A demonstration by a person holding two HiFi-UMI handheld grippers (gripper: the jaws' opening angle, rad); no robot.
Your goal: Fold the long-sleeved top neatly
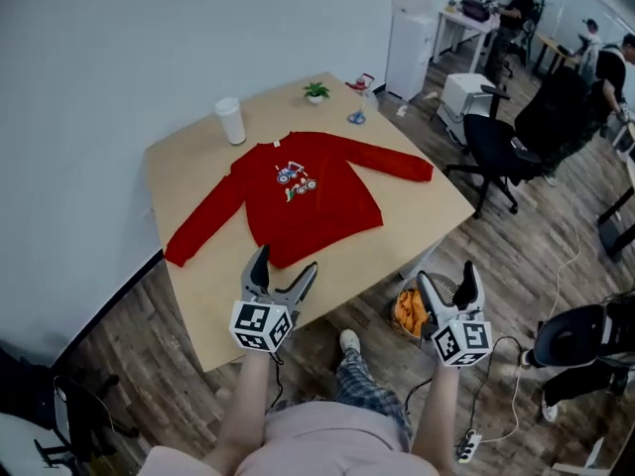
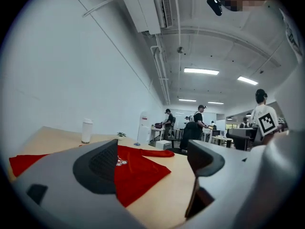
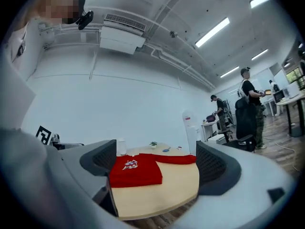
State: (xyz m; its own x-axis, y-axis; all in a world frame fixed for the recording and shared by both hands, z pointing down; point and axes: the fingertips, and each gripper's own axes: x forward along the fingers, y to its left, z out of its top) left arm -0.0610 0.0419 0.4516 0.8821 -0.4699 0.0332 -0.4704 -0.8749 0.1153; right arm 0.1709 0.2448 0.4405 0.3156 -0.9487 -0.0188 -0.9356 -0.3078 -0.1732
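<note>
A red long-sleeved top (image 1: 298,194) with a small print on the chest lies flat on the wooden table (image 1: 198,172), both sleeves spread out to the sides. It also shows in the left gripper view as the red top (image 2: 138,168) and in the right gripper view as the red top (image 3: 136,171). My left gripper (image 1: 283,269) is open over the table's near edge, just short of the hem. My right gripper (image 1: 446,281) is open too, held off the table's near right corner above the floor. Neither holds anything.
A white cup (image 1: 230,120), a small potted plant (image 1: 316,91) and a blue-and-red object (image 1: 358,102) stand along the table's far side. A bin with orange contents (image 1: 409,310) sits on the floor by the right gripper. Office chairs (image 1: 506,142) and people are beyond.
</note>
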